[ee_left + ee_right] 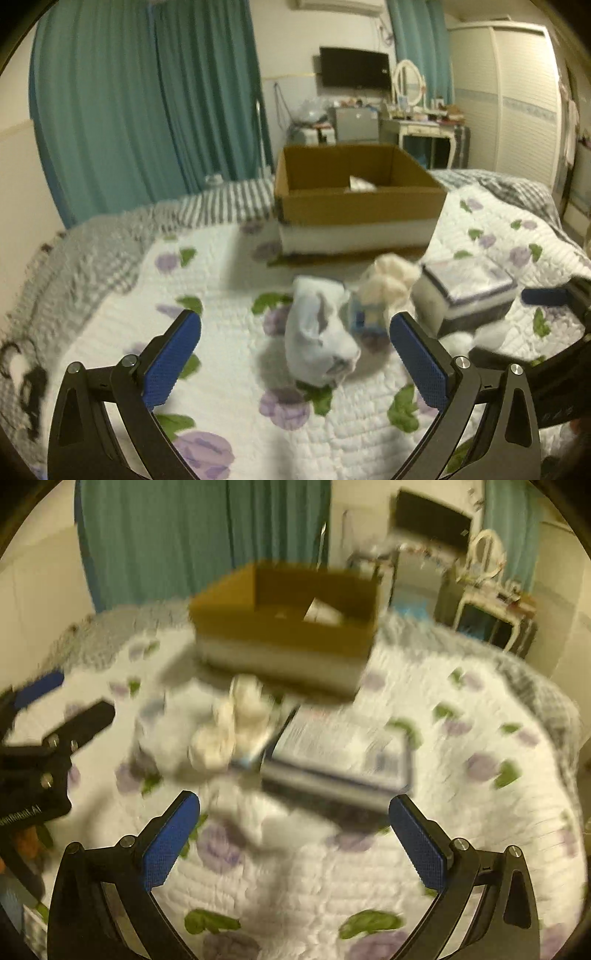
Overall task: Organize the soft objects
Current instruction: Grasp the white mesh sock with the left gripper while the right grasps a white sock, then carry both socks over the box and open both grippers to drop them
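Two handheld grippers hover side by side, both pointing forward and slightly down. The left gripper has its two black arms spread wide, blue ridged pads facing each other with nothing between them. The right gripper is spread equally wide and empty, just to the right of the left one.

The box sits on the bed, and in front of it lie a sock, a fluffy toy just right of the sock, and a flat pack further right, with a small thing inside the box.
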`<state>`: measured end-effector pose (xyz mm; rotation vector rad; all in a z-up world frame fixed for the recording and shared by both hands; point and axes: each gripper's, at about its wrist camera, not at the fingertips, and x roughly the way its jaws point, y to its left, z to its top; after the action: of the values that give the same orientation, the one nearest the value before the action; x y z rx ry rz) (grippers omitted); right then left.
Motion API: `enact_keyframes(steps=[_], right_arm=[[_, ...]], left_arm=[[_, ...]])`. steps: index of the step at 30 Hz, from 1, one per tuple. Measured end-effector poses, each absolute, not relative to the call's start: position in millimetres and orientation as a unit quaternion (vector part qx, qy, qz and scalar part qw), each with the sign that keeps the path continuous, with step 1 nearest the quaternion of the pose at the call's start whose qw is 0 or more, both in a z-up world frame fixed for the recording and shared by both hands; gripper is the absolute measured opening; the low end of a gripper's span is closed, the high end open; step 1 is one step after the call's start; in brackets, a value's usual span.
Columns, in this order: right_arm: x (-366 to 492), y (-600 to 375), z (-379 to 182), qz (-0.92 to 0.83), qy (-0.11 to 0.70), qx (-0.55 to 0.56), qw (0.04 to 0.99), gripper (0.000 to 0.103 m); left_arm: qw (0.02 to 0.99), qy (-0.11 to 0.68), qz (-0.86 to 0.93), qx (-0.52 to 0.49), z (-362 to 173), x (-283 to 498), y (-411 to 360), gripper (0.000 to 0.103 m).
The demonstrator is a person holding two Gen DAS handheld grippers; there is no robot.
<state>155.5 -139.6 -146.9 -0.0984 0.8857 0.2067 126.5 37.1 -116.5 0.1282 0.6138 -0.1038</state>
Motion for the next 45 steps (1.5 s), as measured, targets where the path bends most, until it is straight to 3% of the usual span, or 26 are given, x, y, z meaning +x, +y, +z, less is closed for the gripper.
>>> enact_keyframes(steps=[3, 6, 9, 11, 16, 19, 21, 24, 36, 45], right_arm=[[164, -133, -170, 0.118, 0.458, -0.039, 0.88, 0.1], [173, -130, -185, 0.125, 0.471, -0.033, 0.873, 0.088], [179, -128, -195, 0.135, 0.478, -0.024, 0.867, 0.061], [180, -126, -197, 0.141, 0.479, -0.028, 0.866, 0.038], [173, -130, -188, 0.155, 0.468, -0.036, 0.869, 0.036], [170, -136, -180, 0.159, 0.46, -0.026, 0.873, 0.036], [168, -139, -176, 0.163, 0.456, -0.021, 0.875, 0.036], [167, -142, -175, 0.163, 0.456, -0.018, 0.875, 0.036], [140, -145, -129, 0.176, 0.405, -0.026, 0.897, 0.036], [124, -149, -72, 0.177, 0.348, -0.026, 0.92, 0.036]], left_arm=[[0.944, 0.32, -0.063, 0.049, -125, 131, 40, 0.103], [0.942, 0.327, -0.064, 0.046, -130, 133, 40, 0.103], [0.937, 0.34, -0.063, 0.054, -140, 138, 37, 0.103], [0.933, 0.35, -0.066, 0.056, -144, 141, 34, 0.103], [0.927, 0.366, -0.059, 0.06, -155, 153, 29, 0.098], [0.919, 0.386, -0.055, 0.063, -169, 166, 27, 0.08], [0.914, 0.397, -0.053, 0.06, -177, 172, 27, 0.055], [0.914, 0.397, -0.061, 0.062, -179, 171, 26, 0.048], [0.906, 0.416, -0.064, 0.052, -143, 132, 24, 0.042], [0.929, 0.362, -0.049, 0.064, -83, 97, 31, 0.042]])
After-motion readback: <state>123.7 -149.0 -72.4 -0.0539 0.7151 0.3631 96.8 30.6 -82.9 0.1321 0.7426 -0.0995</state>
